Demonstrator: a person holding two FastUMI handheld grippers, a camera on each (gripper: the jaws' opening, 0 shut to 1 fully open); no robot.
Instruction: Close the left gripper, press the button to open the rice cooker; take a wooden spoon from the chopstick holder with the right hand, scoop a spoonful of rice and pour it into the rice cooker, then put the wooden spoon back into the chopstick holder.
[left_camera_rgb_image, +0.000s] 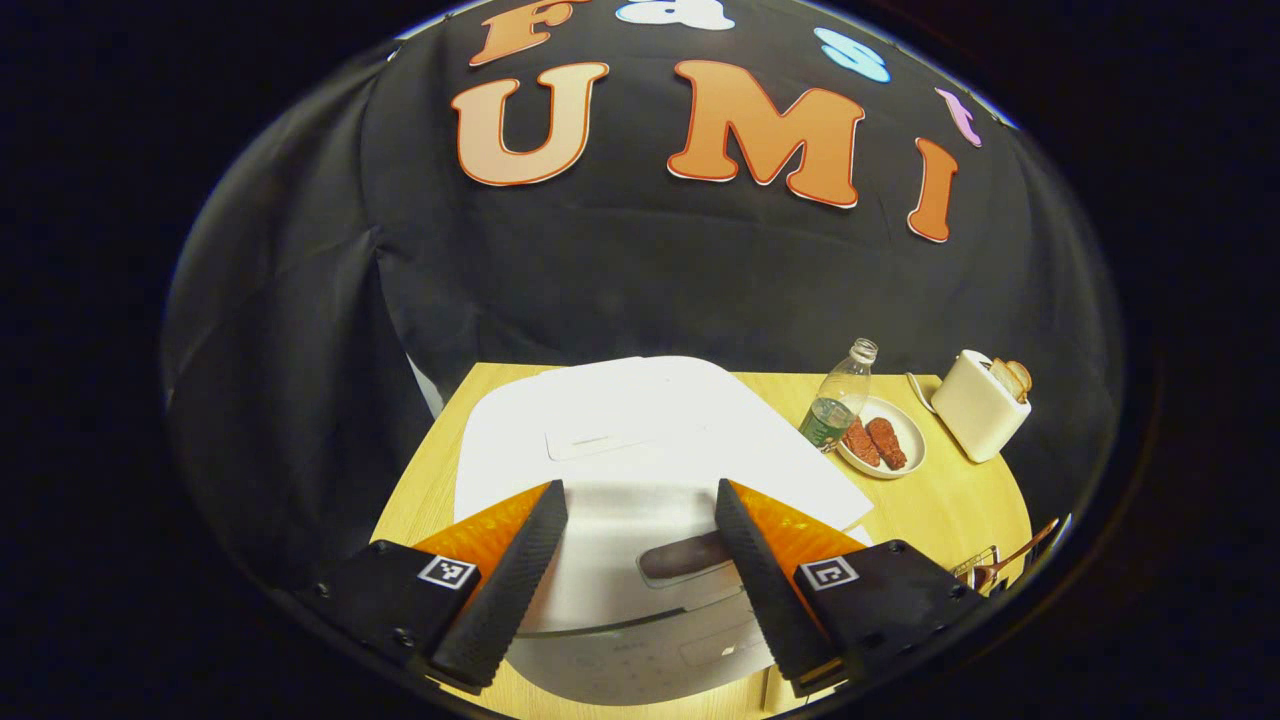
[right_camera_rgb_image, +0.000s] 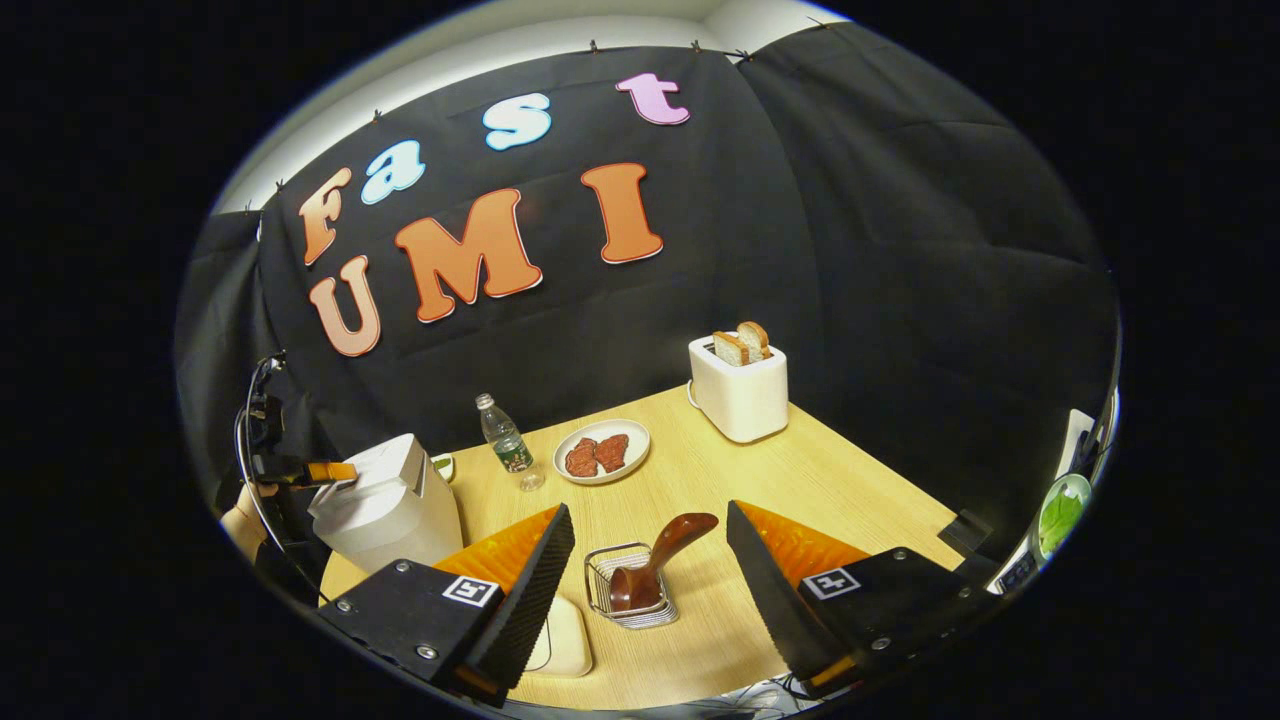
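Rice cooker (left_camera_rgb_image: 640, 470), white, smooth, lid down, sitting at bench (left_camera_rgb_image: 950, 500) edge under left tongs (left_camera_rgb_image: 640, 560), spread wide, gripping nothing. Right tongs (right_camera_rgb_image: 650, 590) gaping over wire chopstick holder (right_camera_rgb_image: 628, 590) holding glossy wooden spoon (right_camera_rgb_image: 660, 560).

My wooden worktop (right_camera_rgb_image: 800, 470) carried the rice cooker (right_camera_rgb_image: 385, 505), a water bottle (right_camera_rgb_image: 505, 440), a plate (right_camera_rgb_image: 603, 452), the toaster (right_camera_rgb_image: 740, 390) and the chopstick holder (right_camera_rgb_image: 630, 590).

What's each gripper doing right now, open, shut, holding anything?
Left gripper: open, holding nothing, above the closed rice cooker.
Right gripper: open, holding nothing; wooden spoon sits in the chopstick holder ahead.
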